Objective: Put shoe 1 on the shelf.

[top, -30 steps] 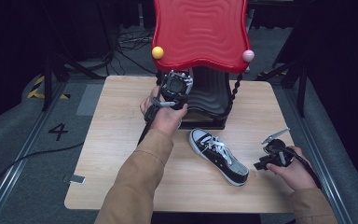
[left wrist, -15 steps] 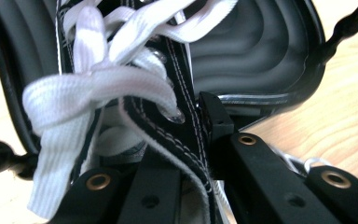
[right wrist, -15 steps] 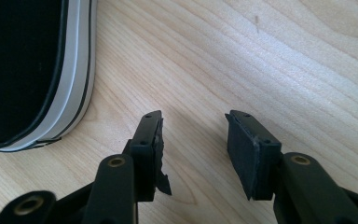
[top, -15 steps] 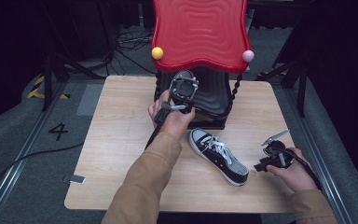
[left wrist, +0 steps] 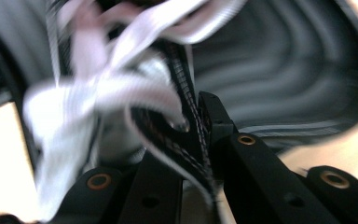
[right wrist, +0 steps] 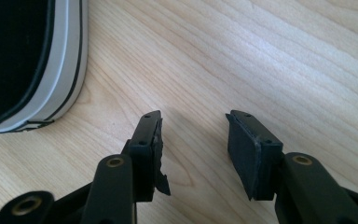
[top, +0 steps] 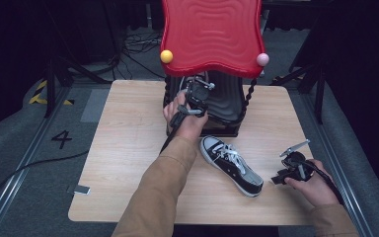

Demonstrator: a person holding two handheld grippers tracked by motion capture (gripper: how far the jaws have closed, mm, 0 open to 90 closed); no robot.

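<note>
My left gripper (top: 197, 93) is at the front of a small rack, under its red wavy top (top: 212, 34). In the left gripper view this gripper (left wrist: 193, 126) is shut on the black canvas edge of a sneaker (left wrist: 121, 88); its white laces are blurred, close to the lens. A little of the held sneaker (top: 183, 85) peeks out below the red top. A second black sneaker (top: 231, 158) with white laces and sole lies on the wooden table (top: 128, 128). My right gripper (top: 279, 176) rests low by its heel, open and holding nothing (right wrist: 193, 135), with that sneaker's sole (right wrist: 23, 60) to its left.
The rack's black ribbed lower shelf (top: 227, 103) stands at the table's back middle, with twisted posts and a yellow ball (top: 166, 56) and a pink ball (top: 262, 59) at the corners of the red top. Cables lie on the floor behind. Dark stands flank the table.
My left gripper has carried the held sneaker to the right and deeper under the red top, toward the rack's lower shelf. The right gripper and the table sneaker have stayed put.
</note>
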